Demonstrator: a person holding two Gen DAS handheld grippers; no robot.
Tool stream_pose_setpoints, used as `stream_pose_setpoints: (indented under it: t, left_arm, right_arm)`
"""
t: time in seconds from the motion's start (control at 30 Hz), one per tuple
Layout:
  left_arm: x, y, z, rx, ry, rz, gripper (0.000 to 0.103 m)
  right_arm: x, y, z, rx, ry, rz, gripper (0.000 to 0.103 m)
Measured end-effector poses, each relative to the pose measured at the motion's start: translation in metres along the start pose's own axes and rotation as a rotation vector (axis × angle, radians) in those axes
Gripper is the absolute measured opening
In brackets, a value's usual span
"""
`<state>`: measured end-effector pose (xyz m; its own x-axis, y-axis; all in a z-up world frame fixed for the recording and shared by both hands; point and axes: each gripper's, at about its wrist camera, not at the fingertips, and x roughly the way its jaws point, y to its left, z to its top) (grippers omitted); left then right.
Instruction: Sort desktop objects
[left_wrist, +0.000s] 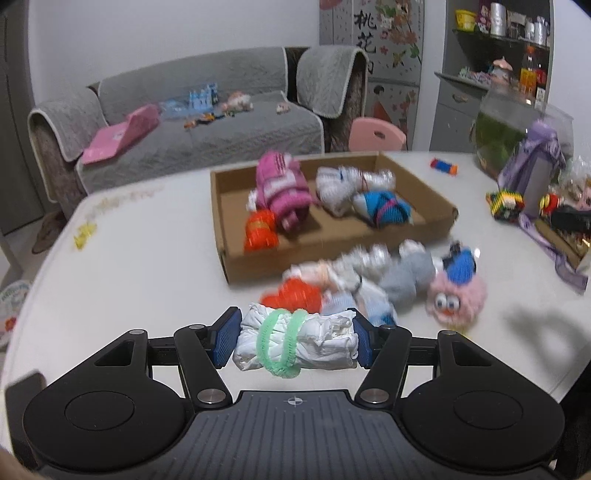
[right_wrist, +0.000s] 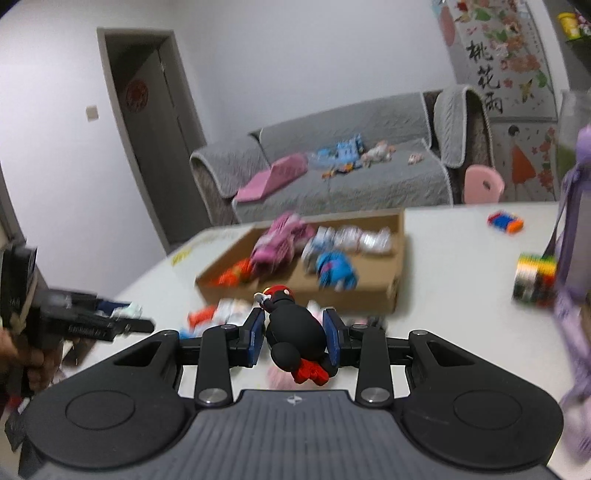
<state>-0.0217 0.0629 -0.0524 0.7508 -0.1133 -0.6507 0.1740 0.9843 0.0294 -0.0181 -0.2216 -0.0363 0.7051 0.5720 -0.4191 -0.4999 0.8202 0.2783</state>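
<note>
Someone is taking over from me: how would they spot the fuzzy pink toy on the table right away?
Start at the cardboard tray in the middle of the white table. In front of its near wall lies a row of loose bundles; the fuzzy pink toy sits at the right end of that row. It alone has googly eyes, an orange beak and a blue cap.

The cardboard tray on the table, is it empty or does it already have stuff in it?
Partly filled. The cardboard tray holds a pink bundle, an orange one, a white one and a blue one.
</note>
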Motion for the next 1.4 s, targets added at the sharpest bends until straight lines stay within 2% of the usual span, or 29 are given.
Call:
stream_pose_setpoints:
  t: [0.23,0.47,0.67,0.97,1.4]
  left_arm:
    - [-0.013,0.013,0.059,0.002,-0.061,0.005,0.066]
    - [-0.007,0.014,0.111,0.006,-0.09,-0.011,0.066]
    - [0.022,0.01,0.139,-0.007,-0.071,-0.044,0.066]
    - [0.082,-0.008,0.151,-0.039,0.01,-0.14,0.066]
    - [0.153,-0.029,0.134,-0.09,0.141,-0.219,0.066]
  right_arm:
    - [0.007,-0.018,0.06,-0.034,-0.054,-0.004,0.031]
    - [0.035,-0.032,0.1,-0.036,-0.031,0.046,0.031]
    - [0.065,-0.041,0.12,-0.026,0.006,0.078,0.031]
    - [0.116,-0.041,0.123,-0.06,0.115,0.077,0.031]
    - [0.162,-0.059,0.111,-0.034,0.244,0.035,0.031]
